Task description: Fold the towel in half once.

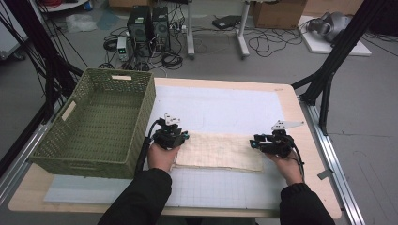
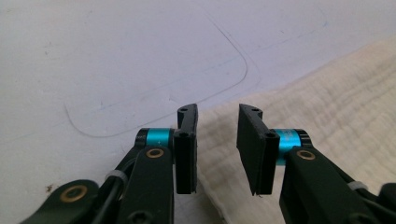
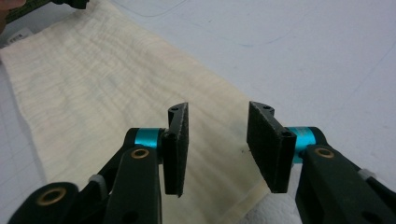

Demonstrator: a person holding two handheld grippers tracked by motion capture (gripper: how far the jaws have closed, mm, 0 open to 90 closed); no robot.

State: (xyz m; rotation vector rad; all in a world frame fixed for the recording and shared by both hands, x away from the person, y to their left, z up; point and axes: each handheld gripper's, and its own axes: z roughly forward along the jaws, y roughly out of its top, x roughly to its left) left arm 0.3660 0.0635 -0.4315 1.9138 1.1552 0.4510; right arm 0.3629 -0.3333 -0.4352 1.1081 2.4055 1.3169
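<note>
Cream cloth (image 1: pixel 220 151), folded into a long strip, lies flat on the white mat (image 1: pixel 220 108) near the front of the bench (image 1: pixel 300 117). The left gripper (image 1: pixel 174 132) sits at the cloth's left end, its jaws spread apart over the edge with nothing between them. The right gripper (image 1: pixel 256 142) is at the right end, jaws likewise spread and empty. A green basket (image 1: pixel 96 122) stands at the bench's left side, apart from the cloth.
</note>
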